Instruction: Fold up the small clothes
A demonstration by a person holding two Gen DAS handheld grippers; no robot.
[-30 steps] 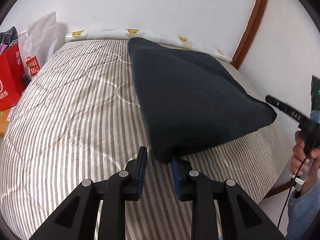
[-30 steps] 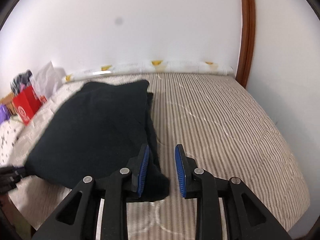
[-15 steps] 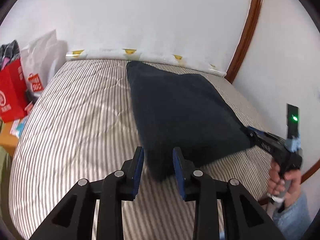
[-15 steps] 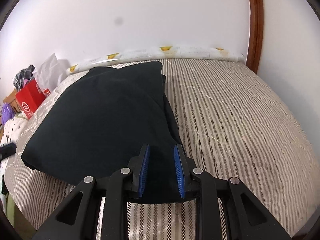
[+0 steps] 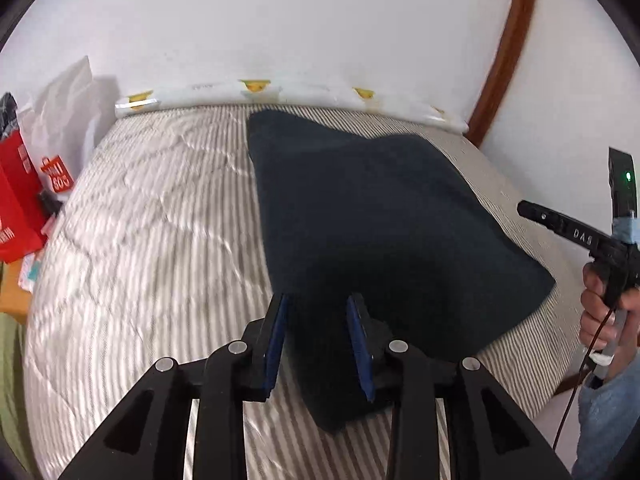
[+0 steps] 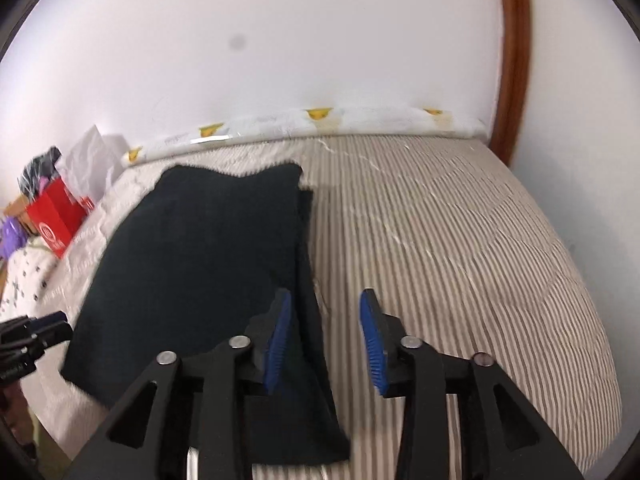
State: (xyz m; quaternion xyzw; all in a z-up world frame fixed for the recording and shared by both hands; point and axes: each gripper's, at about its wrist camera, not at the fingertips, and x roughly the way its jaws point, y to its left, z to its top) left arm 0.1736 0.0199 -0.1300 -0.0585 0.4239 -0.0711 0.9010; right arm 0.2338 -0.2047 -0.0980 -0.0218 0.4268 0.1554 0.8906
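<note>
Letting go after a fold, by the look of it: dark navy knit garment (image 5: 372, 232) lying folded into a thick rectangle on the striped bed (image 5: 160, 240), running from near the head edge, by the rolled white pad with yellow marks (image 6: 320, 120), down to the near edge. Sits roughly mid-width on the bed, with bare striped cover on both sides.

Left tool (image 5: 316, 340) straddling the near corner of the cloth, blue pads either side of it with a visible gap to the fabric on each side; no squeeze evident, so released rather than clenched on it. Right tool (image 6: 324, 340) with jaws opening at this moment, the garment's right-hand edge lying under and against the left pad (image 6: 278, 344), the right pad standing clear over bare stripes; nothing grasped. Seen from the left view, held out off the garment's near right corner by a hand (image 5: 600, 312).

Judged as the release at the close of one fold, with the layered edge showing along the right side in the right view. Next move likely calls for pulling both tools back clear of the near edge without dragging the top layer, then either regrasping the two near corners for a further fold toward the head edge, or smoothing the stack. Risk: a pad snagging the knit and undoing the fold.
</note>
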